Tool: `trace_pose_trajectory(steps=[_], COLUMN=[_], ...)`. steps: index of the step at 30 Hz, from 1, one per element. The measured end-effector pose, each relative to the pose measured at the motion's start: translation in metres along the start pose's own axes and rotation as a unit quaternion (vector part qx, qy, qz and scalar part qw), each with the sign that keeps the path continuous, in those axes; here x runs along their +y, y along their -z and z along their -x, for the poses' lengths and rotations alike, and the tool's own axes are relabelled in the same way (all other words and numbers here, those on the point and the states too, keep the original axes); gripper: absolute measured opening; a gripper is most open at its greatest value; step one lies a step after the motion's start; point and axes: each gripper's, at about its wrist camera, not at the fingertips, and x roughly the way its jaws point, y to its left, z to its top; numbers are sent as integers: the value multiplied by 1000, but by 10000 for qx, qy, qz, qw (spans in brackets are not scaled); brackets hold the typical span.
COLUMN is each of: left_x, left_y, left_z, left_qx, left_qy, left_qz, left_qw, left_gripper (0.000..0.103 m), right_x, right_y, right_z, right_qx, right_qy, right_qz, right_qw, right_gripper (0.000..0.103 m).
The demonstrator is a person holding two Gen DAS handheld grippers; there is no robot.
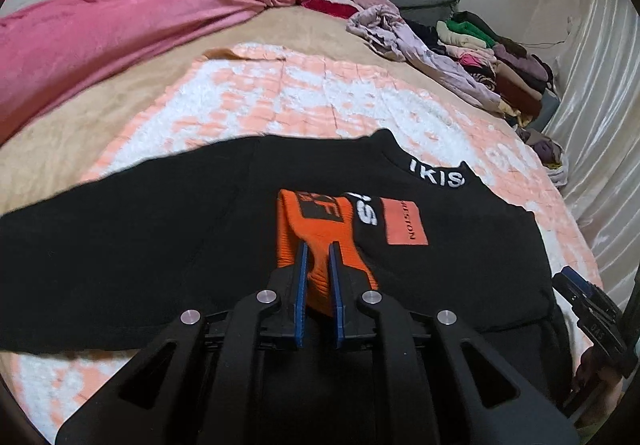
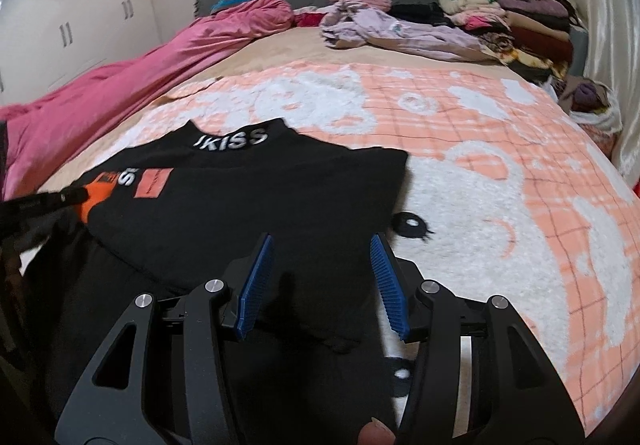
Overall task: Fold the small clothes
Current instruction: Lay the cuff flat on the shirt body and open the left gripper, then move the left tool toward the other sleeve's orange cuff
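The black cotton top [image 2: 248, 205] carries white embroidered letters on its collar, reading "JKISS" in the right wrist view and "IKIS" in the left. Its orange rectangular chest patch [image 1: 405, 222] bears small dark print, only partly legible, ending "STON".

Bed [image 2: 248, 49] — peach blanket [image 2: 500, 133] atop; black top [image 2: 240, 205] spread flat.

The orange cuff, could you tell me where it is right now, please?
In the left wrist view, the orange cuff lies mid-frame on the black top, pinched by the left gripper.
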Motion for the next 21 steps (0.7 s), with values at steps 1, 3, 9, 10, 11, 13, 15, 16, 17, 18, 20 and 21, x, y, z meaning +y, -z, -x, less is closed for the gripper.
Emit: trace_pose_trajectory(steps=[1,3,9,10,11,13,15,16,17,18,20,21], left_x=[0,1,-28,-35,-42,-48,-46,-42,-38,-35,-32,-30], left_y=[0,-2,-8,-7,-5,1,11,15,19,22,23,23], left_z=[5,15,20,16,8,-9,-29,-34,-37,-36,-35,-34], left_qx=[-68,-209,-114,-56,122,437,729,785,777,707,642,626], left_qy=[-63,-193,219,263,289,132,-105,-155,-92,-27,38,84], left_qz=[-36,-107,-589,-693,-832,-1017,-1203,-1240,-1250,-1289,-1345,-1300], left_qw=[10000,9995,9980,9972,9960,9938,9900,9891,9891,9891,9888,9895], left_gripper=[10,10,11,17,22,38,39,40,40,41,41,41], right_x=[4,9,3,3,4,5,3,2,1,0,0,0], right_y=[1,3,12,13,13,13,14,13,13,13,13,13], right_z=[-2,-7,-25,-26,-27,-26,-27,-27,-27,-26,-26,-26], right_qx=[33,124,679,712,719,733,744,750,754,757,760,759], right_qy=[-37,-80,40,45,58,69,13,-14,-45,-65,-83,-90], right_qz=[73,161,141,170,197,230,187,168,147,136,133,132], right_qw=[10000,9998,9976,9973,9972,9970,9971,9970,9970,9970,9970,9970], right_gripper=[43,43,41,41,41,41,41,41,41,42,42,42])
